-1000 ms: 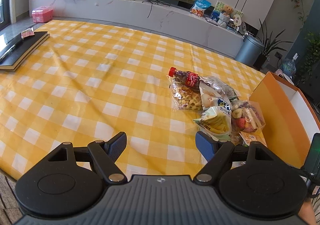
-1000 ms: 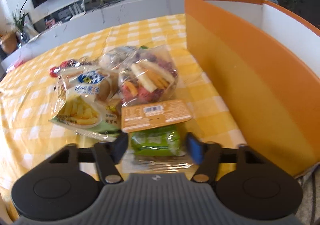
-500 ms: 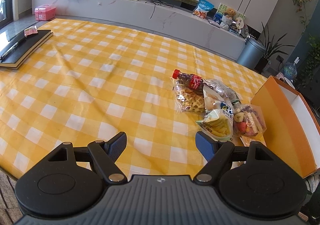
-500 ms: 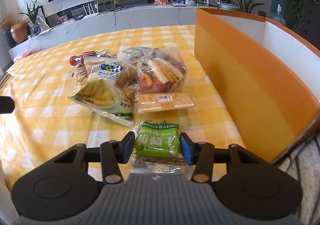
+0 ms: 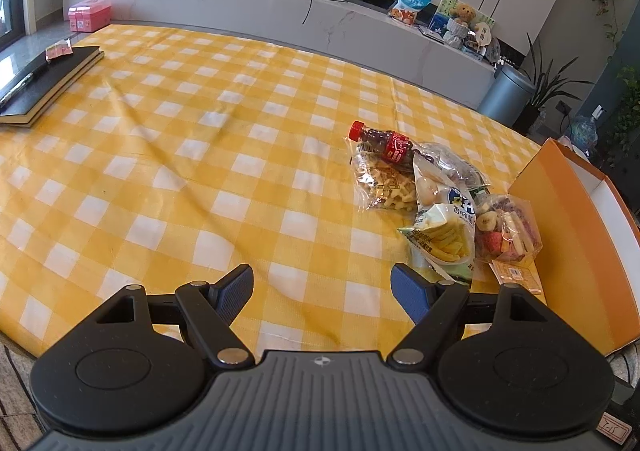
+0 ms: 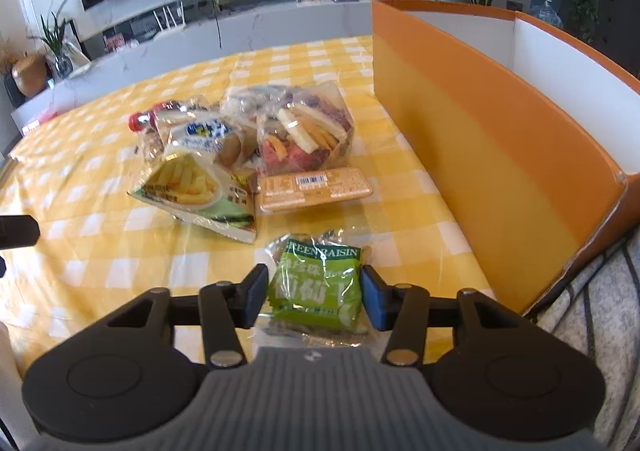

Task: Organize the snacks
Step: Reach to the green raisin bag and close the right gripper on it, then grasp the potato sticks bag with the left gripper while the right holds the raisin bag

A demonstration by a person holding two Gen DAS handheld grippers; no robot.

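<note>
My right gripper (image 6: 314,291) is shut on a green raisin packet (image 6: 316,285) and holds it above the checked tablecloth, left of the orange box (image 6: 500,155). Ahead lie an orange flat pack (image 6: 314,189), a fries bag (image 6: 192,191), a dried-fruit bag (image 6: 304,135) and a cola bottle (image 6: 138,121). My left gripper (image 5: 322,293) is open and empty over the cloth, left of the same pile: fries bag (image 5: 442,241), dried-fruit bag (image 5: 506,233), cola bottle (image 5: 382,141), waffle-snack bag (image 5: 384,181).
The orange box (image 5: 568,227) stands open at the table's right edge. A black notebook (image 5: 36,83) lies at the far left. A marble counter (image 5: 280,11) with a snack bag and a bear runs behind the table.
My right gripper closed on the green raisin packet and lifted it back from the pile. My left gripper rose and drew back, still open.
</note>
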